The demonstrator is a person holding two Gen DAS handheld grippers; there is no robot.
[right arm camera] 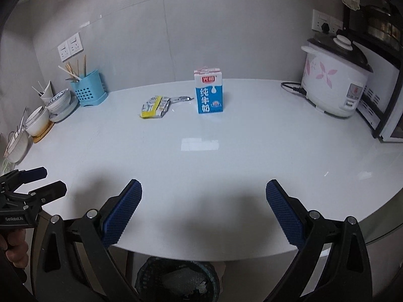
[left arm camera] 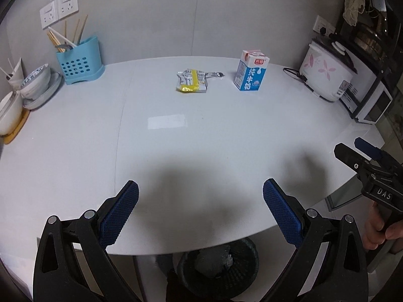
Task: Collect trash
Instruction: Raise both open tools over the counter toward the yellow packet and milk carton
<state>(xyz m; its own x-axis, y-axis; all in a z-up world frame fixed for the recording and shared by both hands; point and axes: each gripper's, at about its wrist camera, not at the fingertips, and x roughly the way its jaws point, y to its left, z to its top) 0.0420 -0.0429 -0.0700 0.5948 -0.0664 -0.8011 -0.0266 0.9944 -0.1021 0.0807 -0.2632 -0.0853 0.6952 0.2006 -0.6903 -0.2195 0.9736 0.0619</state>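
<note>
A black mesh waste bin [left arm camera: 218, 269] sits at the bottom centre of the left wrist view, under the near edge of the surface [left arm camera: 176, 151], with crumpled grey and white scraps in it. In the upper left a blue perforated caddy [left arm camera: 80, 63] holds chopsticks and utensils, and beside it at the left edge stacked bowls [left arm camera: 35, 80] rest on a plate, with a larger white bowl [left arm camera: 10, 110] on a yellow mat lower down. The trash lies in the upper middle of the frame: a crumpled yellow and white wrapper [left arm camera: 192, 80] flat on the surface, and just to its right, apart from it, a blue and white milk carton [left arm camera: 250, 74] standing upright. At the right edge a white rice cooker [left arm camera: 327, 75] with pink flowers stands next to a white appliance under a dark rack. The surface is white, glossy and rounded; the wall behind is pale grey with socket plates. The left claw [left arm camera: 200, 196] hangs wide and holds nothing above the near rim, and the right claw [right arm camera: 204, 196] is likewise spread wide and bare, well short of the carton and wrapper
</note>
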